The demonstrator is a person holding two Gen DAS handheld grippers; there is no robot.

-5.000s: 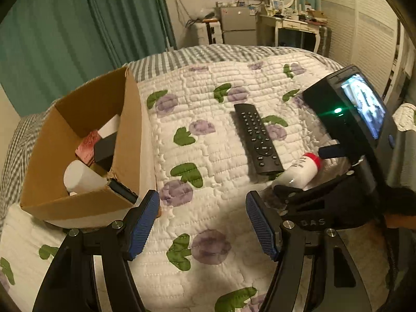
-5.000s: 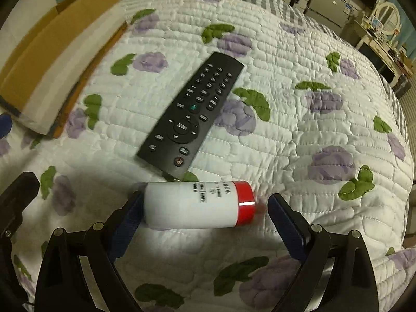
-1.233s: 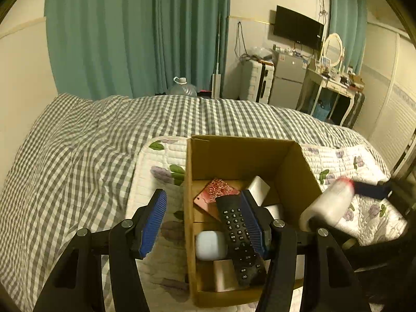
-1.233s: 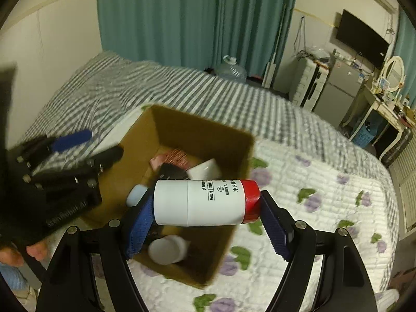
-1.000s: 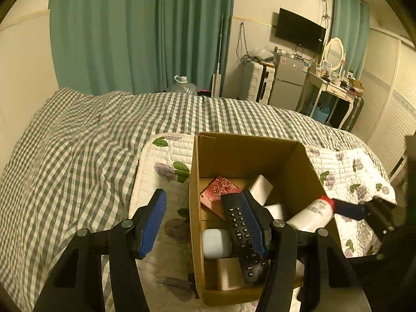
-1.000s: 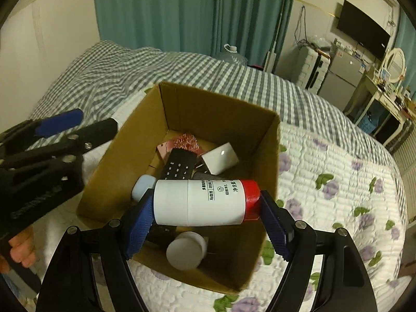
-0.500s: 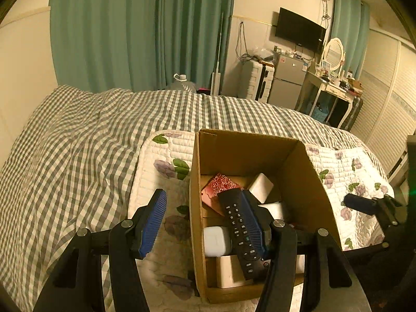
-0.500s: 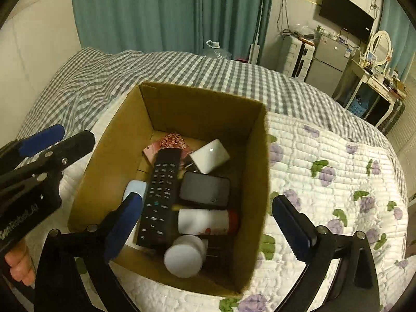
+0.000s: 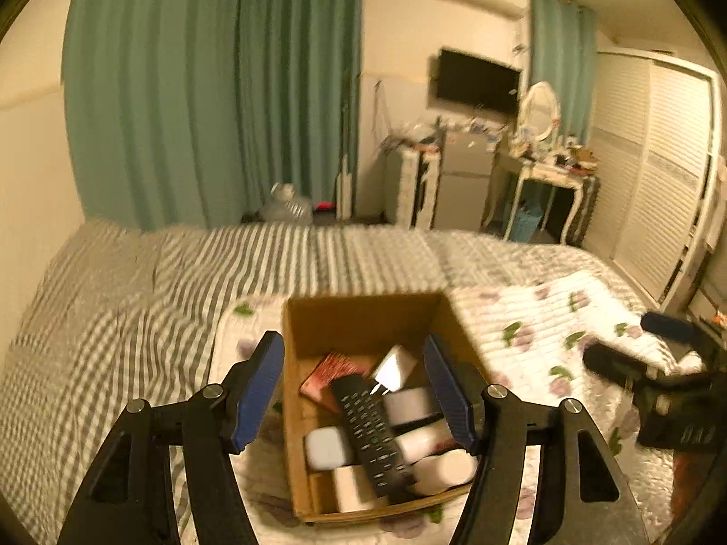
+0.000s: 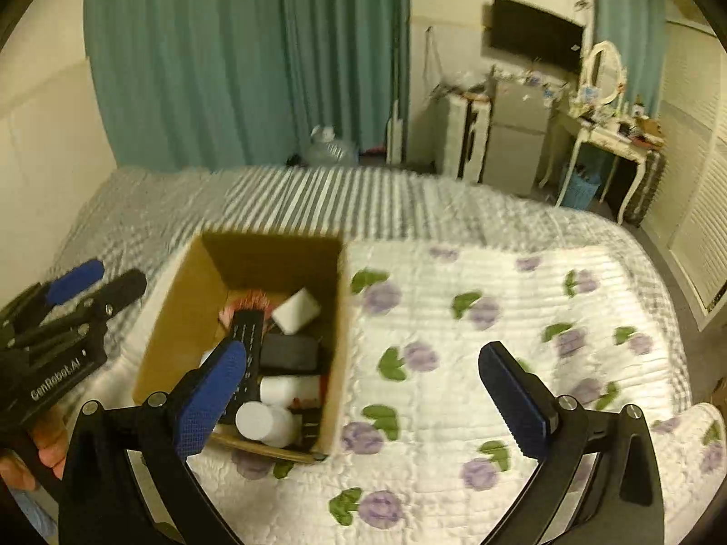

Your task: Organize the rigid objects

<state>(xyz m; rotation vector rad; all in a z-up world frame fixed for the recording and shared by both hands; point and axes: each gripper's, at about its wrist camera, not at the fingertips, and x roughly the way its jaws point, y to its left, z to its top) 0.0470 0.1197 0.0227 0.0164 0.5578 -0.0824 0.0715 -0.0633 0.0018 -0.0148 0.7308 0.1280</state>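
Observation:
An open cardboard box (image 9: 359, 320) stands on the bed and also shows in the right wrist view (image 10: 181, 318). Inside lie a black remote (image 9: 370, 436), a white bottle with a red cap (image 10: 291, 391), a black case (image 10: 288, 353), a white block (image 10: 297, 311), a pink card (image 9: 325, 372) and white containers (image 10: 263, 422). My left gripper (image 9: 361, 395) is open and empty above the box. My right gripper (image 10: 363, 390) is open and empty, raised over the box's right wall and the quilt.
The box sits on a white quilt with purple flowers (image 10: 477, 327) over a grey checked blanket (image 9: 113, 318). Teal curtains (image 9: 204, 91), a small fridge (image 10: 513, 150) and a white dressing table (image 10: 609, 145) stand beyond the bed.
The right gripper opened and dropped the red-capped bottle into the box, then drew back up and to the right. The left gripper let go of the remote, which now lies in the box, and rose.

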